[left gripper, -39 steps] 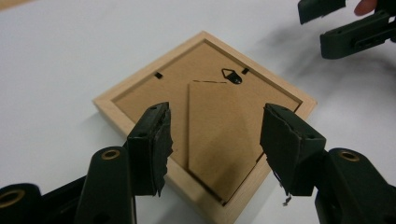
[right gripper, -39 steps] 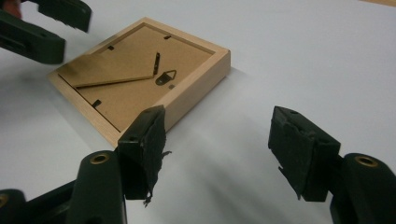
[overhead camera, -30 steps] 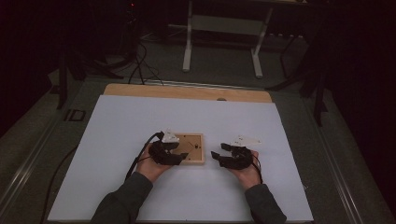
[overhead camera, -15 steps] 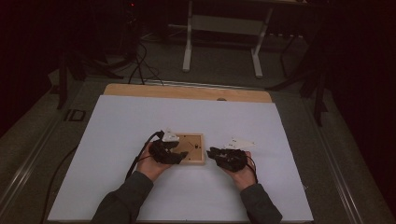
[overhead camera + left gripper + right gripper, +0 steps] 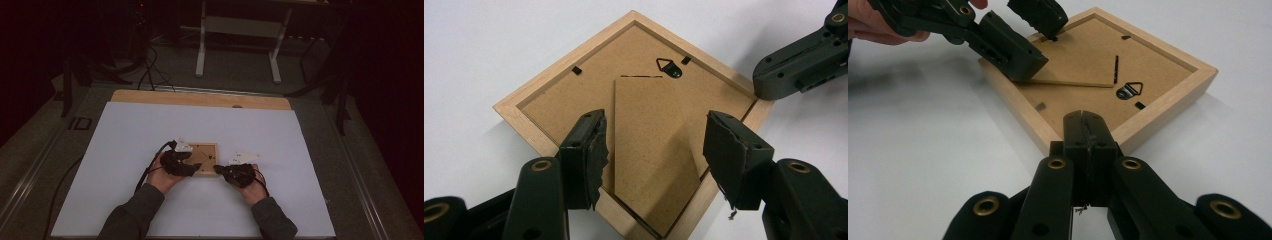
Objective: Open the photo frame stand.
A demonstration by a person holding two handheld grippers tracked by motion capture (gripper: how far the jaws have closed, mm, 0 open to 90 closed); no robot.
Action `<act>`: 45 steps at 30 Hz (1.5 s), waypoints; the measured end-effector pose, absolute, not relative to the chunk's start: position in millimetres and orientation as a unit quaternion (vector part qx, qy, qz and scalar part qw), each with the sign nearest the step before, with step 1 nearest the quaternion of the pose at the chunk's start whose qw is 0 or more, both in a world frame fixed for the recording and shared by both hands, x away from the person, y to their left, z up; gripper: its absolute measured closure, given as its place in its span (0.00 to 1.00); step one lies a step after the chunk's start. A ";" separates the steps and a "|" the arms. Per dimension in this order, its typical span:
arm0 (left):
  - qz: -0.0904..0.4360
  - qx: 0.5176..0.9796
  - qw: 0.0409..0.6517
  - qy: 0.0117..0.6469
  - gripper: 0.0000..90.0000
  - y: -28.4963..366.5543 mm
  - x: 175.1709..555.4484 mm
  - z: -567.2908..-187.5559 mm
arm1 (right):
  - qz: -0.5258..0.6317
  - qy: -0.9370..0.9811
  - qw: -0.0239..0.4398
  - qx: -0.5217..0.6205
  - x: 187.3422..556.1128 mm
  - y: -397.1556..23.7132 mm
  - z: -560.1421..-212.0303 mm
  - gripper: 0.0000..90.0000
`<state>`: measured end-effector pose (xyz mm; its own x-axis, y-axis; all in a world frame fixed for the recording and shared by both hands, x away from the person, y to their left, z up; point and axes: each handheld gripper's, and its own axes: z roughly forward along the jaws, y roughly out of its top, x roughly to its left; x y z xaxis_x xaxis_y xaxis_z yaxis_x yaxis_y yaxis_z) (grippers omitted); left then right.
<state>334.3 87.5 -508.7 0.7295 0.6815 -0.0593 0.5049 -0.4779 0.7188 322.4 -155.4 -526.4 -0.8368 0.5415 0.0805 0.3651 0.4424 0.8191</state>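
A wooden picture frame (image 5: 205, 151) lies face down on the white sheet, its brown backing up (image 5: 554, 95). My left gripper (image 5: 654, 145) is open over the backing. Its pads (image 5: 586, 150) stand either side of the cardboard easel flap (image 5: 649, 120) with a small gap each side. A metal hanger hook (image 5: 669, 67) sits near the frame's far corner. My right gripper (image 5: 1087, 122) has just closed and is shut with nothing between its jaws. Its tip rests at the near corner of the frame (image 5: 1168, 95). In the high view both the left gripper (image 5: 192, 167) and the right gripper (image 5: 218, 169) are at the frame's near edge.
The white sheet (image 5: 150, 130) covers most of the table, and a strip of bare wood (image 5: 200, 97) shows at the far edge. A cable (image 5: 60, 185) trails off the left side. A stand's white legs (image 5: 200, 55) rise on the floor beyond the table.
My right gripper has moved left to the frame's corner and its jaws have closed. The left gripper has kept its place over the frame.
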 end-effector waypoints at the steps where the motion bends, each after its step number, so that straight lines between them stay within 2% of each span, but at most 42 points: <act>1: 0.119 0.852 0.373 0.348 0.48 87.6 334.4 -508.8 | 0.454 0.844 0.097 0.269 322.4 -155.1 -526.4 1.00; 12: 0.117 0.859 0.359 0.346 0.48 86.2 335.2 -511.4 | 0.459 0.843 0.090 0.267 323.1 -155.7 -527.5 1.00; 27: 0.131 0.867 0.342 0.338 0.56 82.8 331.8 -511.8 | 0.462 0.841 0.085 0.268 323.4 -156.3 -528.0 1.00; 45: 0.132 0.866 0.338 0.345 0.57 80.4 333.4 -504.2 | 0.460 0.843 0.082 0.266 324.1 -156.1 -527.5 1.00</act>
